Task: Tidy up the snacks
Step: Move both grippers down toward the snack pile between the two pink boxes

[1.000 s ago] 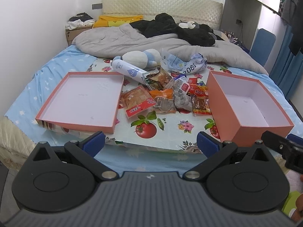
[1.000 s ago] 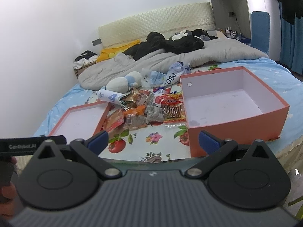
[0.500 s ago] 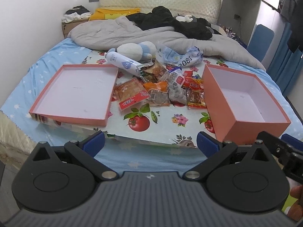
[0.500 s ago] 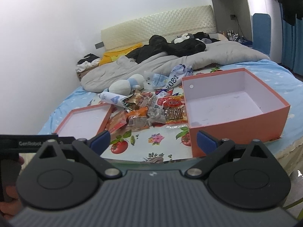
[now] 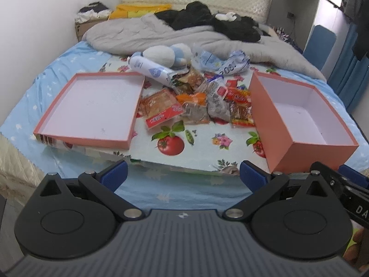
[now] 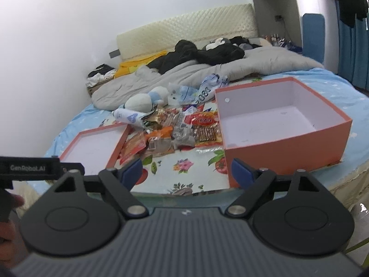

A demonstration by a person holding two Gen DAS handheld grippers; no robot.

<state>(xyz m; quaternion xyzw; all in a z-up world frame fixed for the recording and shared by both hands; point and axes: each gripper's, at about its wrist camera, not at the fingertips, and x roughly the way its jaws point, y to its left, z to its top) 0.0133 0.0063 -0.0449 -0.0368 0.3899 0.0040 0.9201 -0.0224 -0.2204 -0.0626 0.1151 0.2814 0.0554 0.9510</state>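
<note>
just snacks [image 5: 196,101] heaped between shallow lid [image 5: 92,106] and deep box [image 5: 299,115]

Both wrist cams sit off the bed [image 5: 27,106] foot, tilted down toward 12 o'clock: left centred on the snack pile [image 5: 196,101], right nearer the deep box [image 6: 283,124] at 2 o'clock; both share pile, lid [image 5: 92,108], box.
</note>
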